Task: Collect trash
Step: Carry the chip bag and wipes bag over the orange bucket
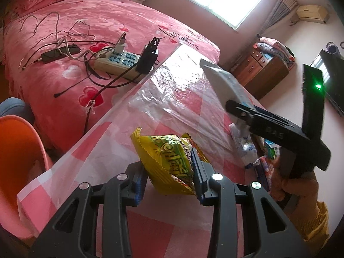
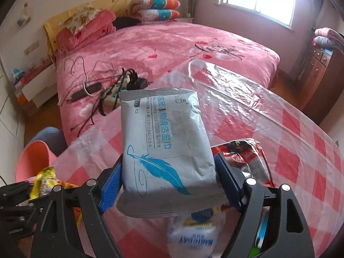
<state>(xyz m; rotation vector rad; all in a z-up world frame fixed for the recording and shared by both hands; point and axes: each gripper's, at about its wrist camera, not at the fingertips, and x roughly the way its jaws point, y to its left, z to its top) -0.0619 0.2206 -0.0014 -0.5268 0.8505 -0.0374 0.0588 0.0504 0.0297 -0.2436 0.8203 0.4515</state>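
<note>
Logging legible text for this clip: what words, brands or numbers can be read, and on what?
"CLOTHES CLEANING WIPES", "OPEN", "PCS": grey wipes pack in the right gripper; its Chinese lines are left unquoted.
"MAGICDAY", upside down: white packet on the table.
Yellow snack bag in the left gripper: stylised print, unreadable.
Red-black wrapper: too blurred.

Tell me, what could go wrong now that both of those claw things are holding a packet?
1. The left gripper pinches the yellow snack bag only by its lower part, so the crinkly bag might slip out on the way to the pink bin.
2. The right gripper holds the wipes pack by its lower part, with most of it sticking up; a quick swing could tip it loose.
3. More wrappers lie right under the wipes pack and could get knocked off the table.
</note>
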